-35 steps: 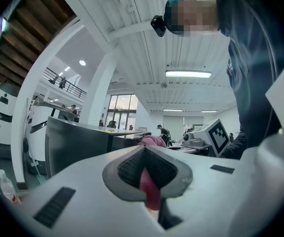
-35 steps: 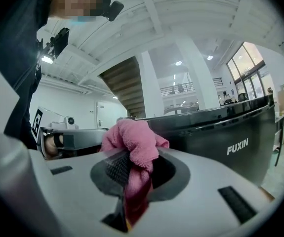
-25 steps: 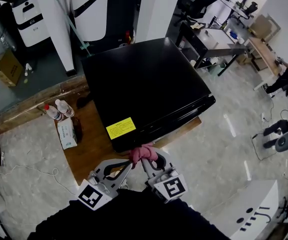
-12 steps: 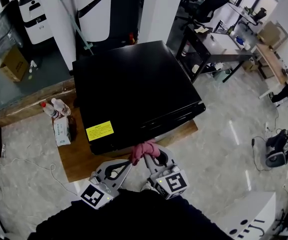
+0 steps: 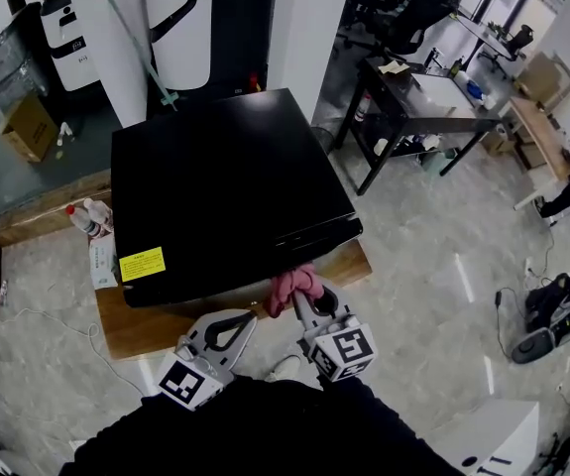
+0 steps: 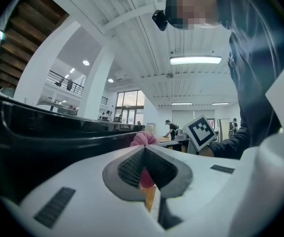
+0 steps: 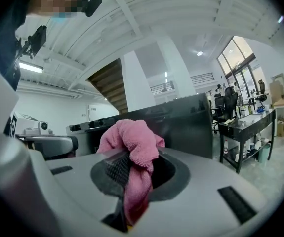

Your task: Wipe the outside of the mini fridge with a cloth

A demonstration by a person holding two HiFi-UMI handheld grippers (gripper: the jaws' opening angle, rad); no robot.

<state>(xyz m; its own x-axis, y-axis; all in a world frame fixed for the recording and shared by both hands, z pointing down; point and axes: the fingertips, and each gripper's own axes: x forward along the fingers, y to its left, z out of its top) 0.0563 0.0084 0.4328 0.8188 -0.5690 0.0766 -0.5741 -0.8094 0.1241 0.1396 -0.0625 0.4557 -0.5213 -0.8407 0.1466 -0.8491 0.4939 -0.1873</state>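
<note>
The black mini fridge (image 5: 225, 181) stands on a low wooden table (image 5: 131, 330), with a yellow label (image 5: 142, 264) at its near left corner. My right gripper (image 5: 307, 300) is shut on a bunched pink cloth (image 5: 292, 286), which presses against the fridge's near face, right of the middle. In the right gripper view the cloth (image 7: 132, 144) bulges out between the jaws, with the fridge (image 7: 186, 122) just behind it. My left gripper (image 5: 253, 315) is shut and holds nothing. It sits just left of the cloth. From the left gripper view the cloth (image 6: 143, 138) shows past the jaw tips.
Two bottles (image 5: 84, 216) and a small box (image 5: 100, 258) stand on the table left of the fridge. A black desk (image 5: 413, 97) with clutter is to the right, white pillars (image 5: 294, 18) stand behind, and a cardboard box (image 5: 29, 127) lies far left.
The right gripper and the cloth have slid right along the fridge's near face, away from the yellow label. The left gripper now trails a little apart from the cloth.
</note>
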